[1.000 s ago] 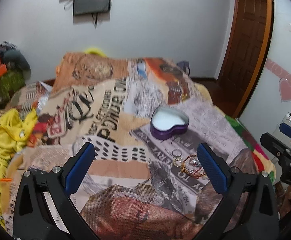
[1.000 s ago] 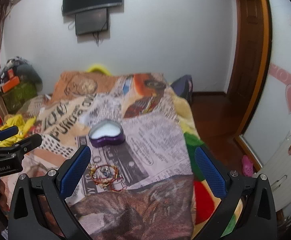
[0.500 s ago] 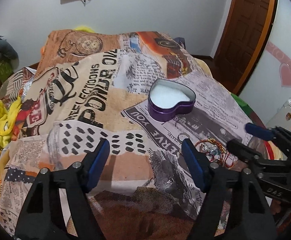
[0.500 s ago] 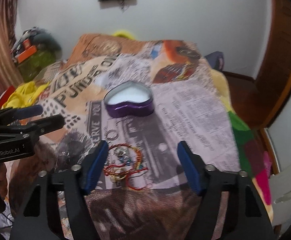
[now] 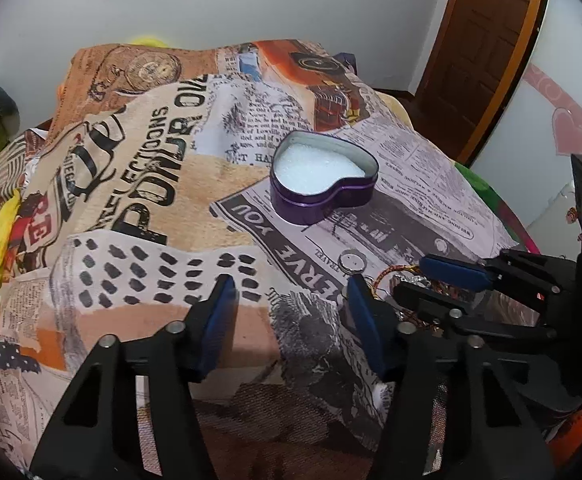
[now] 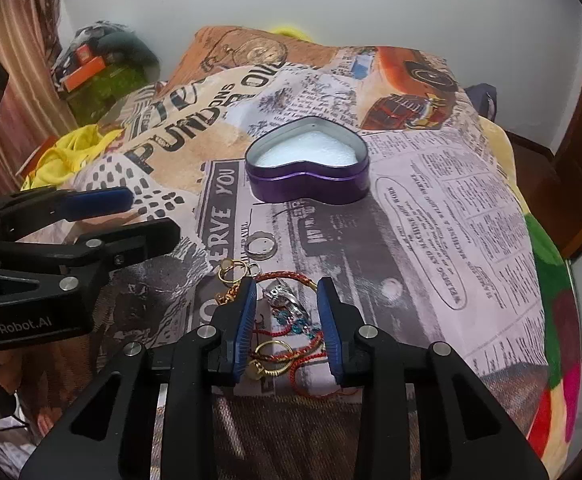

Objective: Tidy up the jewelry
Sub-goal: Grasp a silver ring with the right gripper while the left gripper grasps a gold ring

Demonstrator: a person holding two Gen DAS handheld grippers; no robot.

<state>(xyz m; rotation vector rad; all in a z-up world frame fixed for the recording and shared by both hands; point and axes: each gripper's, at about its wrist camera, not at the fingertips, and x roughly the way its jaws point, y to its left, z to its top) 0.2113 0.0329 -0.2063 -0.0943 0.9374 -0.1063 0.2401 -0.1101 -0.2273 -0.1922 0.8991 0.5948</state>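
- The bed point(image 6: 431, 216) carries everything: a soft blanket printed with newsprint and old cars, rumpled and yielding, so small pieces sink slightly into the weave.
- The tin point(image 6: 307, 180) is a heart-shaped purple metal box, lid off, lined with white foam; it sits near the middle of the bed, well apart from the near edge.
- The right gripper point(image 6: 287, 320) is low over the jewelry pile, its blue ribbed pads straddling the tangle with a gap on each side: released, gripping nothing. By my reading, the step in hand is the first pick from the pile.
- The left gripper point(image 5: 291, 320) hangs over bare blanket to the left of the pile, jaws apart and empty.
- The pile point(image 6: 287, 332) lies close to the near edge of the bed: thin red cord loops, gold wire hoops, a small silver piece and teal beads, all interlaced.
- A silver ring point(image 6: 261, 246) lies flat alone, between the pile and the tin, touching neither.
- The next move likely calls for lowering until the pads meet the blanket, closing on one strand or the silver piece, then lifting slowly toward the tin.
- The cords look limp and snag-prone, so one grasp may drag neighbours along.
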